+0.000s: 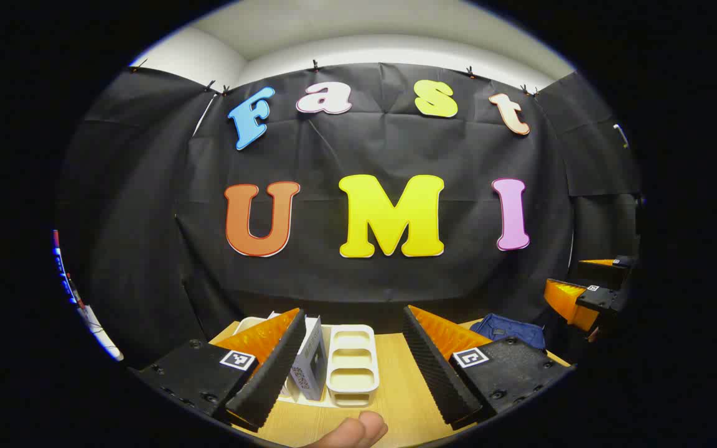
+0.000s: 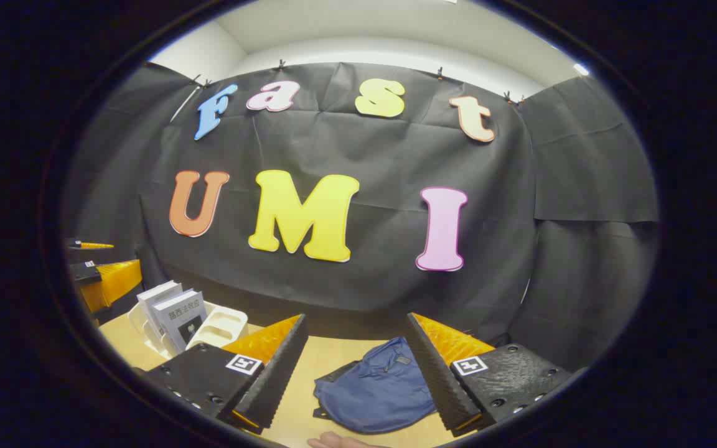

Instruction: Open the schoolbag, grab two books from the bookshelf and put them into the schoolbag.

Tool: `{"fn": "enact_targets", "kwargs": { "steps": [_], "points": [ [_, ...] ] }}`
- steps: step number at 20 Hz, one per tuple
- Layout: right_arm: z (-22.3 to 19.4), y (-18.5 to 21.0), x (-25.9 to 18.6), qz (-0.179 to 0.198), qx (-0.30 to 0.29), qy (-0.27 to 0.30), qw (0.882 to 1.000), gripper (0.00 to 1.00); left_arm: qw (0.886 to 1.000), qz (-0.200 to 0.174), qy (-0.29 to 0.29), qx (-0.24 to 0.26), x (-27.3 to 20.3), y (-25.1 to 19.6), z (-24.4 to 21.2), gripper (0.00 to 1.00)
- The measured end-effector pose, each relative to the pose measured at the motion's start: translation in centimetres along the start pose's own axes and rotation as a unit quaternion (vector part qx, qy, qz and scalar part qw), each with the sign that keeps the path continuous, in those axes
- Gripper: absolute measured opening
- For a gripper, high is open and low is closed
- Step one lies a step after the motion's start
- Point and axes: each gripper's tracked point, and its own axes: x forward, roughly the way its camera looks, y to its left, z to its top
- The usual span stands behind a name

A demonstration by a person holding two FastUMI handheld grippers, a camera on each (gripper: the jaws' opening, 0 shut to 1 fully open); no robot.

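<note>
A blue schoolbag (image 2: 380, 389) lies flat on the wooden table, between and just beyond my right gripper's (image 2: 358, 367) open fingers; its far corner (image 1: 511, 330) peeks past my left gripper's right finger. Two grey-white books (image 2: 175, 314) stand in a white rack (image 2: 221, 326) at the left. From the left gripper view the books (image 1: 310, 364) stand just behind the left finger, with the rack's bare slots (image 1: 352, 367) ahead. My left gripper (image 1: 352, 367) is open and holds nothing. The other gripper shows at the edges (image 1: 576, 302) (image 2: 106, 280).
The light wooden table (image 1: 396, 386) ends against the black cloth wall. A fingertip (image 1: 352, 432) shows at the bottom of the left gripper view, and part of a hand (image 2: 340, 442) at the bottom of the right gripper view.
</note>
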Motion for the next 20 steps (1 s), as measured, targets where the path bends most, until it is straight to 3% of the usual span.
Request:
{"fn": "enact_targets", "kwargs": {
  "steps": [7, 9, 10, 17, 20],
  "points": [
    [-1.1, -3.3, 0.2, 0.008, -0.011, 0.012, 1.0, 0.98, 1.0, 0.001, 0.02, -0.005, -0.5, -2.9, -1.0, 0.99],
    [-1.6, -4.2, 0.3, 0.011, -0.019, 0.015, 1.0, 0.93, 1.0, 0.012, 0.022, 0.003, -0.6, -3.0, -1.0, 0.99],
    [-1.9, -4.5, 0.4, 0.01, -0.019, 0.02, 1.0, 0.95, 1.0, 0.015, 0.022, 0.003, -0.6, -3.1, -1.0, 0.99],
    [-3.2, -5.0, 1.0, 0.013, -0.042, 0.027, 0.999, 0.95, 0.999, 0.032, 0.027, 0.01, -0.4, -2.9, -1.4, 0.99],
    [-6.3, -4.9, 2.0, 0.015, -0.063, 0.05, 0.997, 0.98, 0.999, 0.035, 0.034, 0.015, -0.1, -2.8, -2.0, 0.99]
  ]
}}
